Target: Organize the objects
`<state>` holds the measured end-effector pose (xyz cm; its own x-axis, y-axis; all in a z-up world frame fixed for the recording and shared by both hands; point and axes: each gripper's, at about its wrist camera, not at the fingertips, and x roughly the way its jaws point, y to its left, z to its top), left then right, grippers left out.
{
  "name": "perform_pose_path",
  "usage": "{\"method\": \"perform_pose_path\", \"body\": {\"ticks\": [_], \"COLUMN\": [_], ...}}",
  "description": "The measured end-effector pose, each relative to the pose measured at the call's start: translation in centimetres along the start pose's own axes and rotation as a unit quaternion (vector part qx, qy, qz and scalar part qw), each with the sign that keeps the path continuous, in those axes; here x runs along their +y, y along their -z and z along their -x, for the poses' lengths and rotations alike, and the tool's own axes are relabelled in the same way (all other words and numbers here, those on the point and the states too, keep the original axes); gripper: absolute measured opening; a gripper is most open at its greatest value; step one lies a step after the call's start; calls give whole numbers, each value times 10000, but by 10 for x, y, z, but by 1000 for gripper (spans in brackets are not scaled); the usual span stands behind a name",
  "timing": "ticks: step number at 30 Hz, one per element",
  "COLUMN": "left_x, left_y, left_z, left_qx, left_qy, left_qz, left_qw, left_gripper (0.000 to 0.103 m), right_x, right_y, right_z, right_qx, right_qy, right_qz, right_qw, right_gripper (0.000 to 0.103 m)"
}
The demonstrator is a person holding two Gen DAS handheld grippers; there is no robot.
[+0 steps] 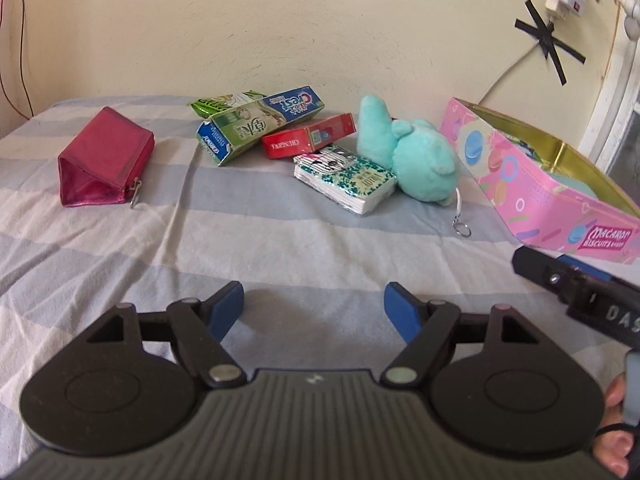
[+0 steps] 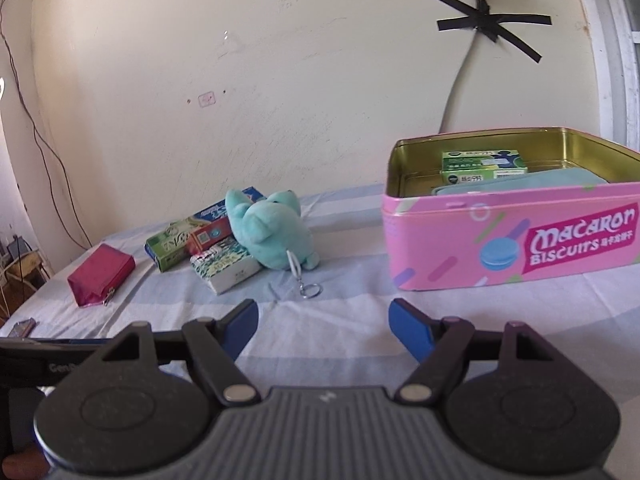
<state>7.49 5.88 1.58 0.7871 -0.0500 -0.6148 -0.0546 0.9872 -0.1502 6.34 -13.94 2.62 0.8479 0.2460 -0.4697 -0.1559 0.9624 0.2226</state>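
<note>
A pink macaron biscuit tin [image 2: 512,240] stands open on the striped bed at the right, with a green box [image 2: 482,164] and a teal cloth item [image 2: 532,182] inside; the tin also shows in the left wrist view [image 1: 516,172]. Left of it lie a teal plush toy [image 1: 416,156] [image 2: 272,236], a tissue pack [image 1: 344,180], a red box [image 1: 308,140], a toothpaste box [image 1: 260,124] and a magenta pouch [image 1: 106,160] [image 2: 100,274]. My left gripper [image 1: 314,306] is open and empty above the sheet. My right gripper [image 2: 324,320] is open and empty, in front of the tin.
The striped sheet [image 1: 280,248] covers the bed up to a cream wall. A cable taped with black tape [image 2: 488,24] runs down the wall behind the tin. The plush toy's key ring [image 2: 310,290] lies on the sheet. The right gripper's body [image 1: 580,284] shows in the left view.
</note>
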Motion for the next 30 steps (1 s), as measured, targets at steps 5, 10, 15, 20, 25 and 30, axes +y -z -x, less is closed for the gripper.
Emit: {"method": "perform_pose_path", "body": {"ticks": [5,10,15,20,25,30], "left_x": [13,23,31,42,56,67], "left_y": [-3,-6,-8,-10,-12,-12], "left_z": [1,0,2,6,8,8], "left_qx": [-35,-83,-130,-215,-281,-317], "left_qy": [117,93,61,-16,-71,-72], "left_qz": [208,333,413,516,689,806], "left_qw": [9997,9994,9990,9984,9972,9962], "left_gripper": [79,79,79,79,79,79], "right_x": [13,21,22,22,22,24], "right_y": [0,1,0,-6,-17,-26], "right_z": [-9,-13,-14,-9,-4,-3], "right_qx": [124,175,210,69,-159,-286], "right_qy": [65,143,164,260,453,574], "right_qz": [234,393,457,564,707,826], "right_qw": [9996,9990,9986,9980,9963,9945], "right_gripper": [75,75,75,75,75,75]}}
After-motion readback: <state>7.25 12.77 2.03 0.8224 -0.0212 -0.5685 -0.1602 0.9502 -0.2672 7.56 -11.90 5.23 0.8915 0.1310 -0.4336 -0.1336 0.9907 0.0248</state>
